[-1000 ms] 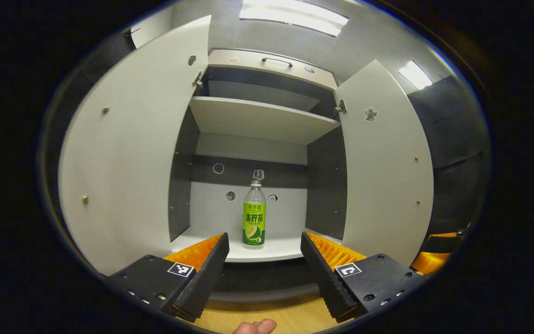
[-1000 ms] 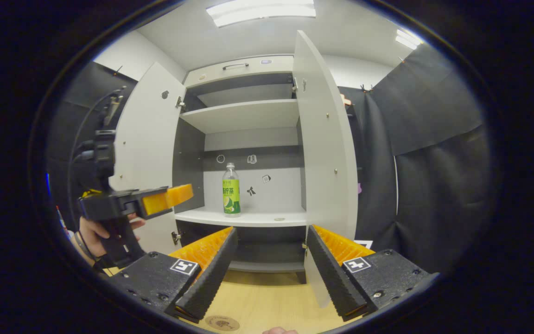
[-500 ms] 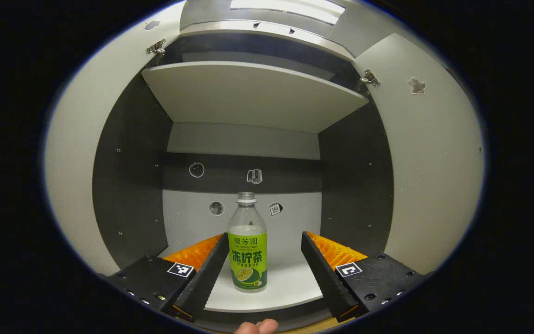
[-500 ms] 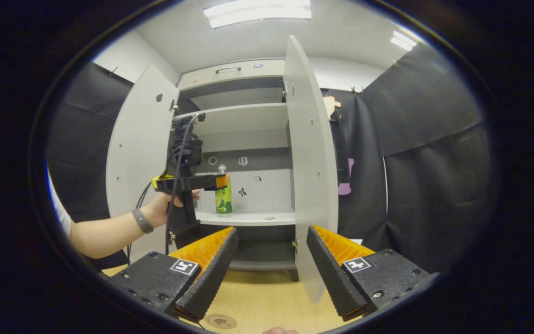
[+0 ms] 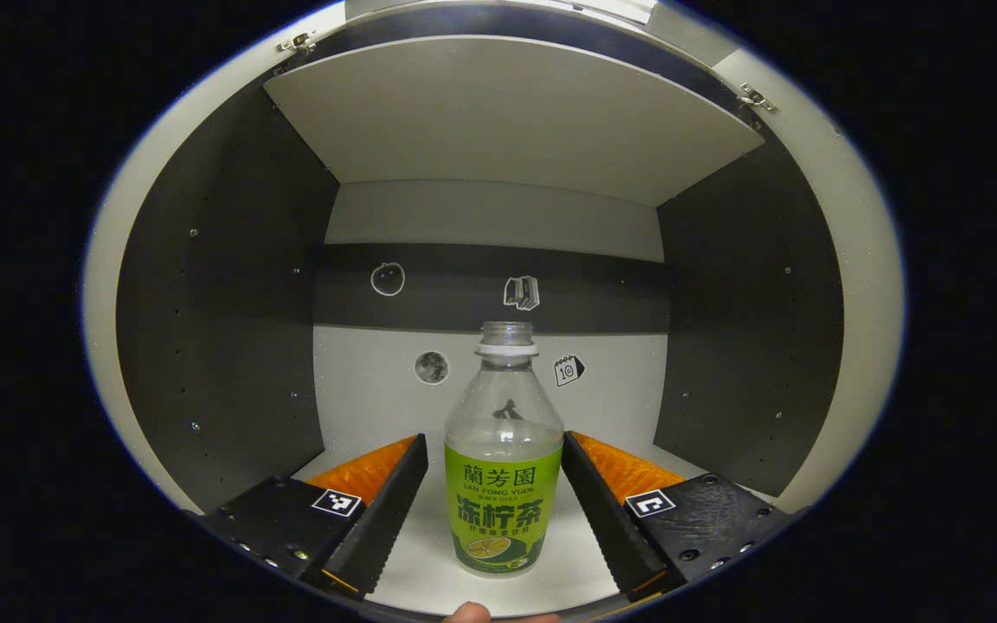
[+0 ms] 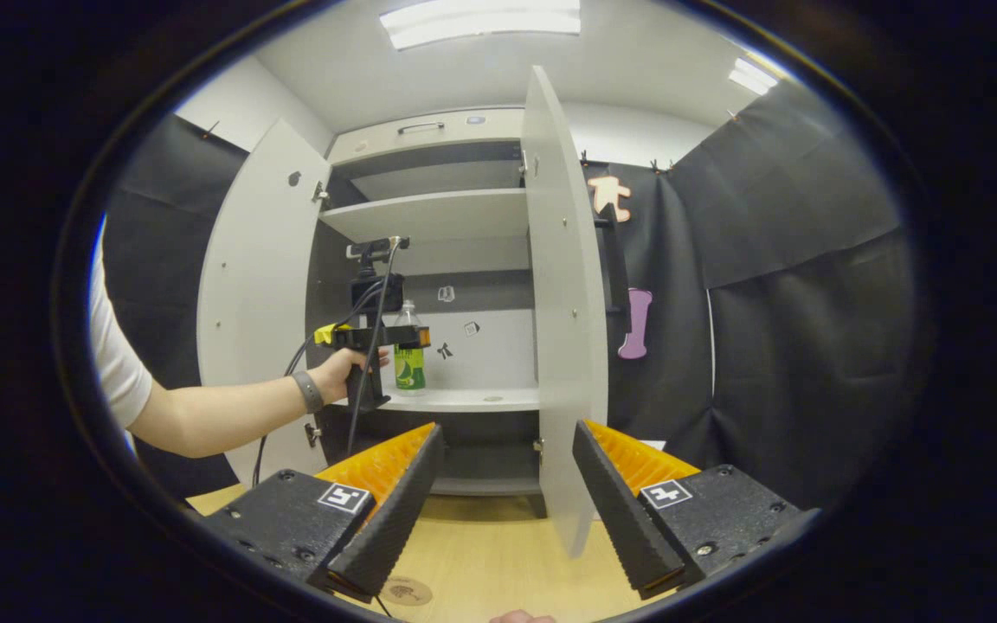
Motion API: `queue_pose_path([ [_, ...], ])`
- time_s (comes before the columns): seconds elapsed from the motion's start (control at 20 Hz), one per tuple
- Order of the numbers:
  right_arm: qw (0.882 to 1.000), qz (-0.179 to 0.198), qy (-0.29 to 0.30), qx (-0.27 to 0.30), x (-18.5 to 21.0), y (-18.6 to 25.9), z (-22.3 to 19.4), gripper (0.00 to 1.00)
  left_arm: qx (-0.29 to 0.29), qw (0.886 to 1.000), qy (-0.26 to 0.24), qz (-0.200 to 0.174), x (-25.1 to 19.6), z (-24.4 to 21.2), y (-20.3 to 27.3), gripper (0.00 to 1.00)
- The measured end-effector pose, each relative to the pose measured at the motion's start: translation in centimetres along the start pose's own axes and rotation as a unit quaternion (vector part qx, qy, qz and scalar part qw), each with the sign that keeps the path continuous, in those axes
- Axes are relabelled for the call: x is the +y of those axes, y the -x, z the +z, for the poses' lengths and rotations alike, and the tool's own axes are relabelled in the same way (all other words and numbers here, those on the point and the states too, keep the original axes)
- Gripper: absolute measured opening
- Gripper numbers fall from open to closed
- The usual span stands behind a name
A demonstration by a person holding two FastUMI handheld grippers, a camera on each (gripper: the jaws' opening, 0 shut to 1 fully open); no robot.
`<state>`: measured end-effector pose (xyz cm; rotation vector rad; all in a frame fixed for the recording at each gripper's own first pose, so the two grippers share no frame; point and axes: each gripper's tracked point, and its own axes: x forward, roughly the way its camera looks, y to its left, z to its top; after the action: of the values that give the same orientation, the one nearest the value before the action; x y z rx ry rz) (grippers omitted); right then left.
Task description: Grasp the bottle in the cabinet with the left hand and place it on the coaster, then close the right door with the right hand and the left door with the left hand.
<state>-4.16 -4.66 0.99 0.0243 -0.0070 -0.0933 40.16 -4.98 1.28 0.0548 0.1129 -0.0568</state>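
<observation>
Reaching into the cabinet point(image 6: 429, 156), the left gripper point(image 5: 490, 484) is held spread around the bottle point(image 5: 503, 484) standing on the lower shelf point(image 5: 412, 562); squeezing is called for next. The right gripper point(image 6: 507, 484) waits unclenched.

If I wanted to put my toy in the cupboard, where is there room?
On the lower shelf, the bare white stretch between the bottle and the open right door. The upper shelf looks bare too. It is crowded around the bottle, where the left gripper straddles it.
</observation>
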Motion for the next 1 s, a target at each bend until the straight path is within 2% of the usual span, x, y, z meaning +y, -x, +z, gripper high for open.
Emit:
queue_pose_path([
  [0.05, 1.0, -0.001, 0.0, -0.001, -0.1, 0.0, 0.1, 0.99, 0.002, 1.0, -0.002, 0.004, 0.3, -0.1, -0.1, 0.93],
  [0.1, 1.0, -0.001, -0.001, -0.002, -0.2, -0.1, 0.1, 0.99, 0.002, 1.0, -0.004, 0.005, 0.3, -0.3, -0.4, 0.79],
  [0.15, 1.0, -0.002, -0.001, -0.003, -0.2, -0.1, 0.2, 0.99, 0.002, 1.0, 0.0, -0.001, 0.1, -0.2, -0.3, 0.77],
  [0.2, 1.0, -0.001, -0.003, -0.004, -0.2, -0.2, 0.2, 0.94, 0.002, 1.0, 0.006, -0.008, -0.2, -0.1, 0.1, 0.75],
  [0.3, 1.0, 0.0, -0.004, -0.003, -0.2, -0.4, 0.0, 0.99, 0.001, 1.0, 0.012, -0.015, -0.3, 0.3, 0.9, 0.72],
  [0.55, 1.0, 0.012, -0.004, 0.001, 0.5, -1.2, 0.1, 0.99, -0.005, 0.999, 0.005, -0.035, -0.5, 2.2, 5.7, 0.71],
  [0.7, 1.0, 0.028, -0.008, -0.002, 1.5, -1.9, 0.6, 0.99, 0.004, 0.998, 0.01, -0.065, -1.2, 2.3, 10.2, 0.71],
  [0.9, 0.999, 0.046, -0.02, -0.014, 2.2, -2.9, 1.8, 0.99, 0.0, 0.995, 0.009, -0.096, -2.3, -0.3, 17.2, 0.71],
  [1.0, 0.998, 0.049, -0.023, -0.023, 2.3, -3.2, 2.7, 0.99, -0.001, 0.996, 0.0, -0.095, -2.5, -2.8, 20.3, 0.67],
])
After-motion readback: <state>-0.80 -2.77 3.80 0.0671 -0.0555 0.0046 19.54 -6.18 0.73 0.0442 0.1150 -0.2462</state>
